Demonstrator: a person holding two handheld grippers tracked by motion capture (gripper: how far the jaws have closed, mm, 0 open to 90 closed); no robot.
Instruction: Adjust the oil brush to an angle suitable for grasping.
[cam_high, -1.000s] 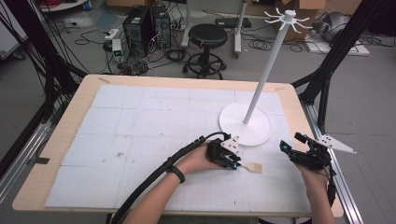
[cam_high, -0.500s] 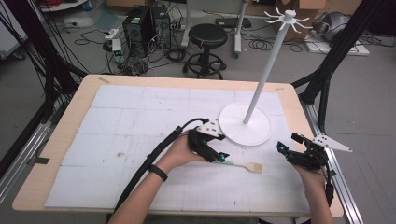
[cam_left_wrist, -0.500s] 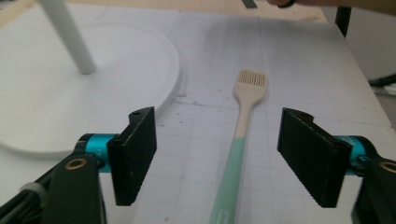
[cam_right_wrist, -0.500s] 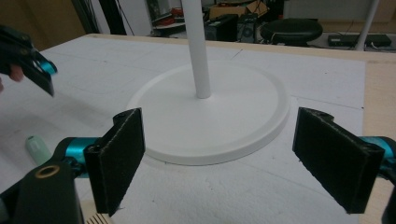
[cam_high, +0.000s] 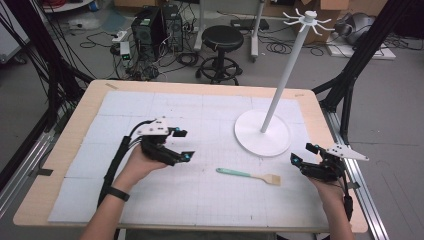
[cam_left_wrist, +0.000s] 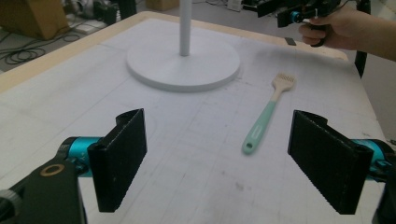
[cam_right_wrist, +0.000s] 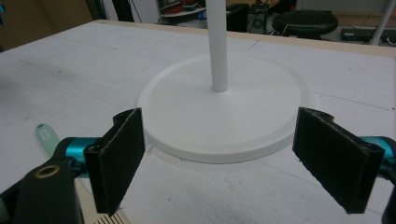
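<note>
The left claw (cam_high: 181, 145) hovered over the white mat on the worktop (cam_high: 65, 150), its jaws spread wide and holding nothing; in the left gripper view the two black pads (cam_left_wrist: 119, 158) stood far apart with bare mat between them. Half a second earlier this claw had been down at the handle end of the brush, close to the stand's base; it had since drawn back toward nine o'clock, leaving the brush alone on the mat. The brush (cam_high: 248, 175) lay flat at about six o'clock from the stand's round white base (cam_high: 262, 132), near it but not touching, with its mint-green handle pointing to nine o'clock and its pale wooden head to three o'clock. It lay somewhat nearer the right claw than the left. The right claw (cam_high: 304, 155) sat near the worktop's three o'clock edge, much where it had been before, jaws likewise spread and empty. In the right gripper view its pads (cam_right_wrist: 116, 158) framed the base (cam_right_wrist: 224, 116) and the white pole (cam_right_wrist: 218, 44), and the green tip of the brush handle (cam_right_wrist: 45, 134) peeked out at the left; whether the pale patch at the bottom edge was the brush head was hard to say.
</note>
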